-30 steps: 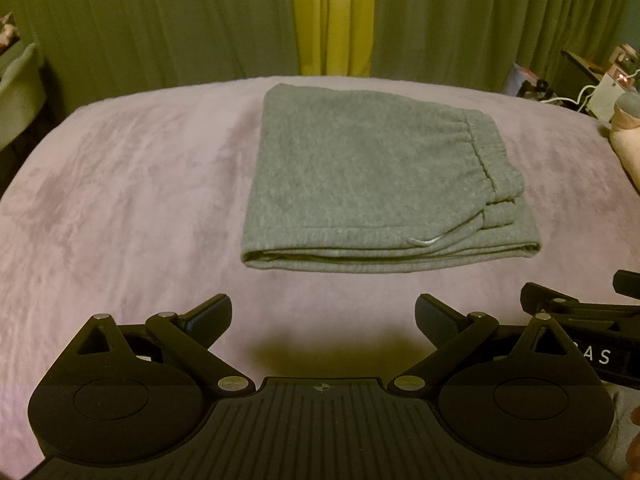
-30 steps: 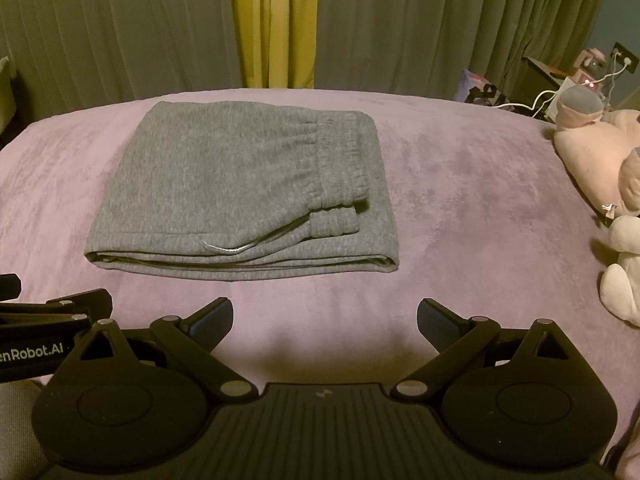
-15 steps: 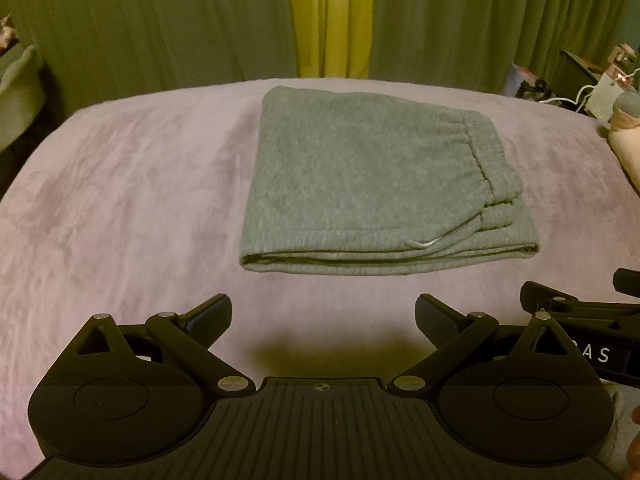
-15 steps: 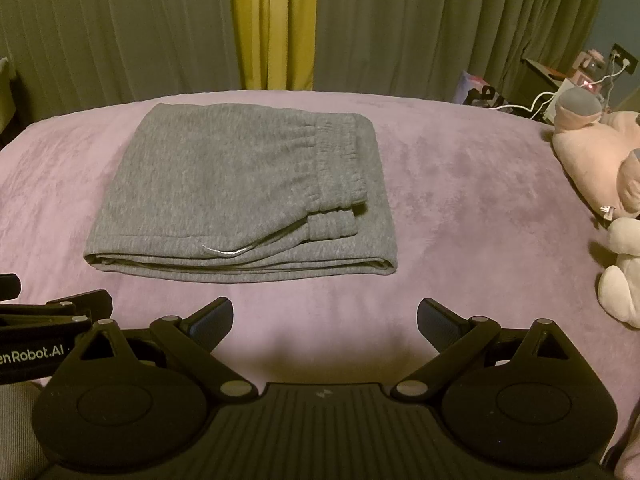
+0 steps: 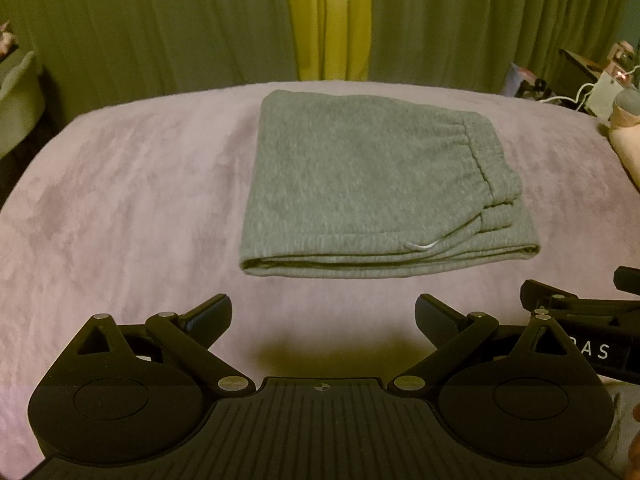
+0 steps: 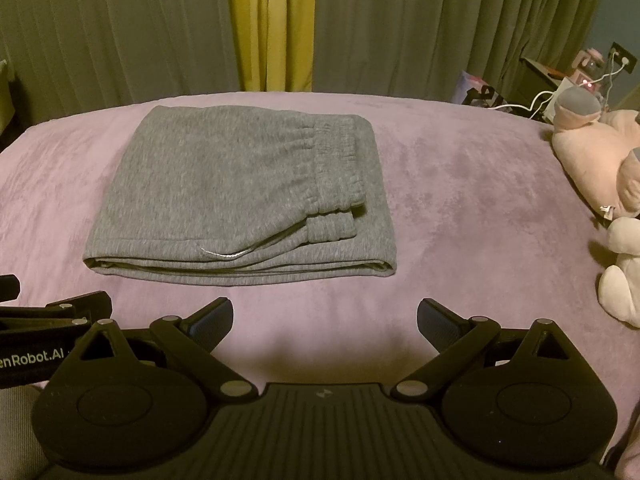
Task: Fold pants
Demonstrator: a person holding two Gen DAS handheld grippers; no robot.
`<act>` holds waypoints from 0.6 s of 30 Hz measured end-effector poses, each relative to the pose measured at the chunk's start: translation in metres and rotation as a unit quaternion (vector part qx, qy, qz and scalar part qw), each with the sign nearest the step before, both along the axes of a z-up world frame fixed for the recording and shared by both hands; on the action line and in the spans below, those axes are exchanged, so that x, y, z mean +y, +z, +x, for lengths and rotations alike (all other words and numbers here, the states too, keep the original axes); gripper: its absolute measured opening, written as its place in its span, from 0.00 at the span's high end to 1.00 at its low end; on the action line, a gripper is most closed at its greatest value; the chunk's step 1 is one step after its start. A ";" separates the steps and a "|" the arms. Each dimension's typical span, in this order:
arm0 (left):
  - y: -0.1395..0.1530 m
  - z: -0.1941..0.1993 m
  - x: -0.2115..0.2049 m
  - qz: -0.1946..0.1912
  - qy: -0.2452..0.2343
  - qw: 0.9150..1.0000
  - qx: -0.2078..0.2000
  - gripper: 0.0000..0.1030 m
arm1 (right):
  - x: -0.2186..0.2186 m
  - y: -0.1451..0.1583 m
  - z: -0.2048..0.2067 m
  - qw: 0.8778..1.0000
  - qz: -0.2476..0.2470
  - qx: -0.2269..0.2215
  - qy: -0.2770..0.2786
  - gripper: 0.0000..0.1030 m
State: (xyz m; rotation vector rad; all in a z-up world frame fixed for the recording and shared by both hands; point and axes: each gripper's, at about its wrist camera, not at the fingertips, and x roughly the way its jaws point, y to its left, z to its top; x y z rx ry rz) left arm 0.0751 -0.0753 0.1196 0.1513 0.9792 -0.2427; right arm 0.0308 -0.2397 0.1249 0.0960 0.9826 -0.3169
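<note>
Two grippers spread wide and empty, left gripper (image 5: 323, 314), right gripper (image 6: 325, 316), grey pants (image 6: 240, 196) folded flat on purple blanket (image 6: 460, 200), just ahead of both.

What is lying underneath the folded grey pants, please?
The grey pants rest directly on the purple blanket, which shows all around them. Whatever lies under the folded stack itself is covered.

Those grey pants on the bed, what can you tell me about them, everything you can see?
The grey sweatpants look like soft, heathered fleece. They lie flat on the purple blanket, folded into a neat rectangle of several layers, whose stacked edges face the cameras. The gathered elastic waistband sits on top toward the right, and a short white cord shows near the front edge. Only the blanket touches them; both grippers are apart from them, nearer the cameras.
</note>
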 end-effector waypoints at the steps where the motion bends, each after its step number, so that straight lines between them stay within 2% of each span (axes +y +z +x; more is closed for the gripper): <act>1: 0.000 0.000 0.000 -0.001 0.000 1.000 0.001 0.01 | 0.000 0.000 0.000 1.000 0.000 0.000 0.000 0.04; 18: 0.000 0.003 0.001 -0.002 -0.002 1.000 0.001 0.01 | -0.002 -0.001 0.001 1.000 0.005 -0.002 -0.004 0.04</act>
